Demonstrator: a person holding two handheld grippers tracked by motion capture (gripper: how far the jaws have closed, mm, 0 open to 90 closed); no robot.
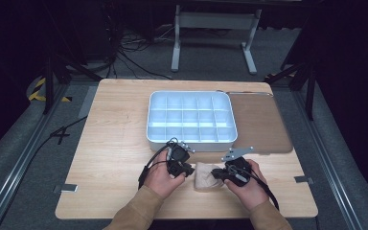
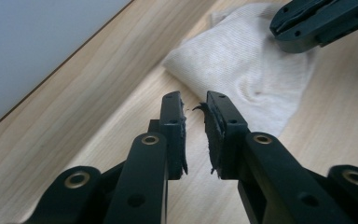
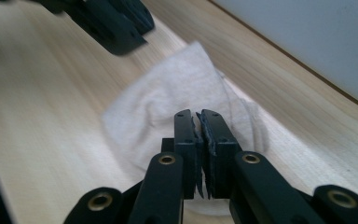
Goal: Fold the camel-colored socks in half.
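Observation:
A cream knitted cloth (image 1: 203,176) lies folded on the wooden table between the two grippers, close to the front edge. My left gripper (image 1: 190,168) is at the cloth's left edge. In the left gripper view its jaws (image 2: 195,100) stand a little open, with nothing between them, and the cloth (image 2: 247,65) is just beyond the tips. My right gripper (image 1: 215,172) is at the cloth's right side. Its jaws (image 3: 198,114) are shut, with the tips low over the cloth (image 3: 177,93). I see no fabric pinched between them.
A white compartment tray (image 1: 191,141) stands just behind the grippers at mid-table, its cells bare. A brown mat (image 1: 261,124) lies to its right. A thin metal rod (image 1: 244,93) rests along the far edge. Bare wood stretches to the left.

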